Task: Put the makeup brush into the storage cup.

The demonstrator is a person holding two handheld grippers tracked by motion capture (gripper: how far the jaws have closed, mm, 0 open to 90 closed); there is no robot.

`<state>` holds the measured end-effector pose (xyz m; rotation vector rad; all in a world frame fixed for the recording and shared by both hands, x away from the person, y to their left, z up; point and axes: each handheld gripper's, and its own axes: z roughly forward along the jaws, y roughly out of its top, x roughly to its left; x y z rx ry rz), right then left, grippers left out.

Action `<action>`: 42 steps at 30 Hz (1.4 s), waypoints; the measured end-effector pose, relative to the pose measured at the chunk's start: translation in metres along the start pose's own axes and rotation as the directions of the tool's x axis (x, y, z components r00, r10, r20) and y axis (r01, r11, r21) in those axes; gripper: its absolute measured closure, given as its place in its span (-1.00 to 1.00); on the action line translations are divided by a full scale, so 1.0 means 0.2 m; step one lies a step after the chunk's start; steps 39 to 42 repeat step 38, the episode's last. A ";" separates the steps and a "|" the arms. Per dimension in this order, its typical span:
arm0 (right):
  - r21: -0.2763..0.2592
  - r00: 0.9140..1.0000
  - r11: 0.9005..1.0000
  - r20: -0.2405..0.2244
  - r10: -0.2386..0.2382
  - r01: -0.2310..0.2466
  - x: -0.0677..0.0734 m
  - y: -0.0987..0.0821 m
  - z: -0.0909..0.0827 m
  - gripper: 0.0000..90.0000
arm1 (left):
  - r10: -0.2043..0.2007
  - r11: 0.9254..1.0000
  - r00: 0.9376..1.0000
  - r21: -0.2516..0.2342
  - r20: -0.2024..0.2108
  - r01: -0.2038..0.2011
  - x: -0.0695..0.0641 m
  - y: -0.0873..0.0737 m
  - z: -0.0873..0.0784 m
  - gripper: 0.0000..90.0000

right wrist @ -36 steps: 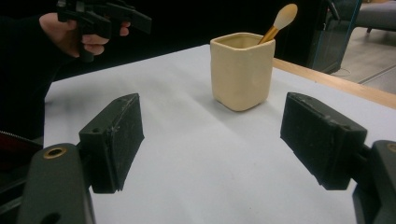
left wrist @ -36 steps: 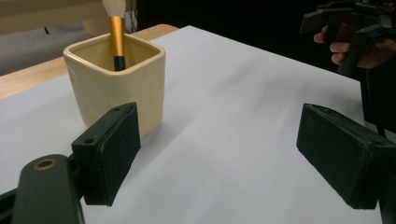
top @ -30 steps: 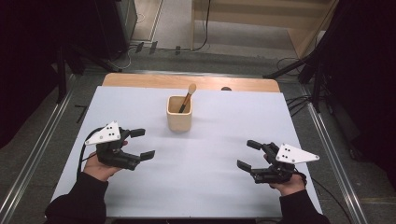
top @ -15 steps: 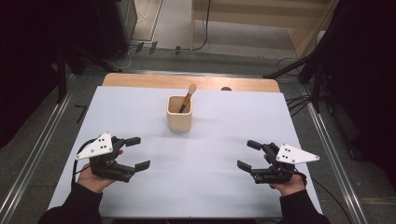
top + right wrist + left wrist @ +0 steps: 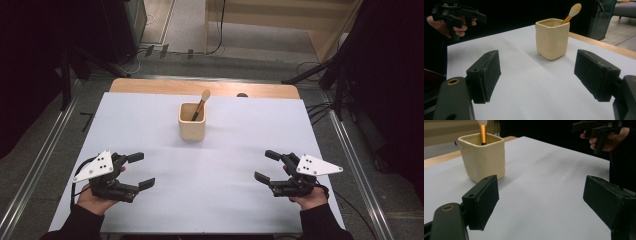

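Cream-coloured cup (image 5: 192, 121) stands upright near the far middle of the white table cover (image 5: 225, 190), well ahead of both your hands and roughly between them. A brush (image 5: 200, 104) with a golden handle and a pale tip leans inside it, its tip tilted over the cup's far right corner in the high view. Your left gripper (image 5: 141, 170) sits low over the near left part of the cover, held in your left hand (image 5: 95, 199), its grey three-cornered plate on top and its jaws pointing toward the table's middle. Those jaws stand wide apart with nothing between them; in the left gripper view you see only bare white cover in the gap, with the cup (image 5: 482, 156) beyond the left-hand jaw and the brush handle (image 5: 483, 135) rising out of it. Your right gripper (image 5: 266, 165) mirrors it over the near right part, held in your right hand (image 5: 309, 195), jaws likewise spread wide and gripping nothing. In the right gripper view the cup (image 5: 552, 38) stands beyond the gap between the jaws, a little toward the right-hand one, and the brush (image 5: 572, 13) slants up and to the right from its rim. Neither gripper touches the cup or the brush; both are well apart from them. Beyond the cover's far edge a strip of the wooden tabletop (image 5: 150, 86) shows.
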<state>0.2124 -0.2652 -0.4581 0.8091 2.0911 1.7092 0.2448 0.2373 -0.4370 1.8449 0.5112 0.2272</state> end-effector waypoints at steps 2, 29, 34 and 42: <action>-0.002 1.000 1.000 0.000 0.001 -0.001 0.00 0.00 0.00 -0.51 | 0.000 1.000 1.000 0.003 -0.005 0.000 0.01 0.00 0.00 -0.69; -0.001 1.000 1.000 0.003 0.000 0.000 0.00 0.00 0.00 -0.51 | -0.005 1.000 1.000 -0.004 -0.025 0.005 0.02 0.00 -0.01 -0.69; -0.001 1.000 1.000 0.004 0.003 -0.003 -0.01 0.00 0.00 -0.51 | -0.006 1.000 1.000 -0.007 -0.027 0.006 0.02 0.00 -0.01 -0.69; -0.001 1.000 1.000 0.005 0.004 -0.004 -0.01 0.00 0.00 -0.51 | -0.006 1.000 1.000 -0.005 -0.026 0.005 0.02 0.00 -0.01 -0.69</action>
